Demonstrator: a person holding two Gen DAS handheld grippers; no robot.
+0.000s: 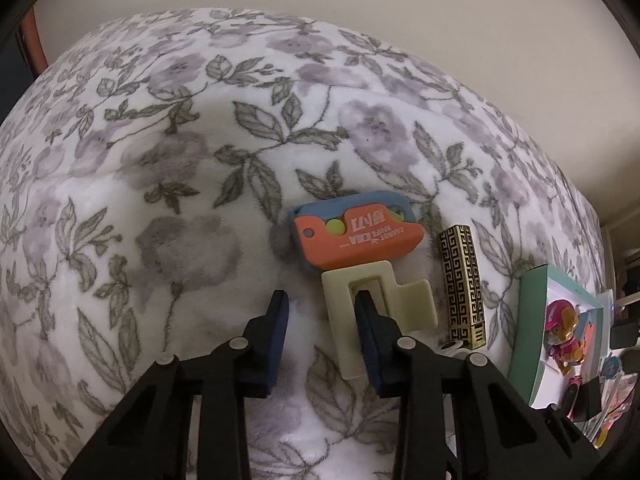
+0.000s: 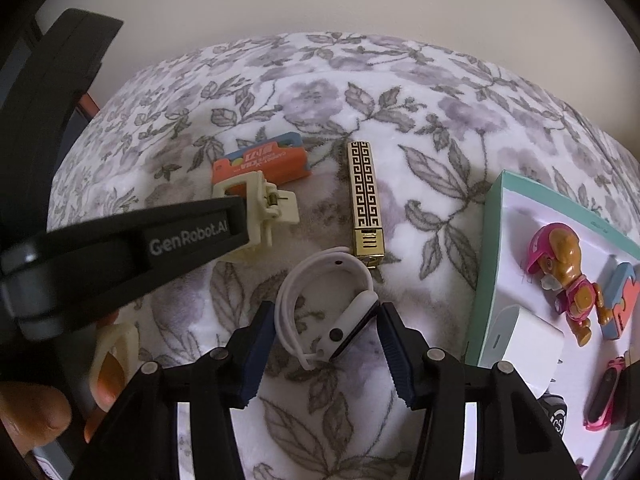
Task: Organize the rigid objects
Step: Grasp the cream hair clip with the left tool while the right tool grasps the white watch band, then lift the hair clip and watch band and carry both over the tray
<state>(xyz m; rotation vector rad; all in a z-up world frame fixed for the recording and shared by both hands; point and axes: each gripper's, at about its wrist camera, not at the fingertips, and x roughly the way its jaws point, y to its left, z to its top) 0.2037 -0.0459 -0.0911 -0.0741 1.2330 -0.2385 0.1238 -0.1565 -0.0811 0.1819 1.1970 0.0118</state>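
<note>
On the floral blanket (image 1: 160,160) lie an orange and blue toy knife (image 1: 356,236), a cream hair clip (image 1: 372,312) and a gold patterned lighter (image 1: 462,284) in a row. My left gripper (image 1: 320,300) is open; its right finger pokes into the clip's slot. In the right wrist view the left gripper's arm (image 2: 120,248) reaches to the clip (image 2: 260,208). My right gripper (image 2: 326,312) is open around a white smartwatch (image 2: 332,308), which lies just below the lighter (image 2: 366,200).
A teal-rimmed white box lid (image 2: 492,240) at the right holds a pink pup figurine (image 2: 560,272), a white charger (image 2: 524,340), a puzzle-shaped eraser (image 2: 622,300) and a pink band (image 2: 604,396). A beige wall stands behind the blanket.
</note>
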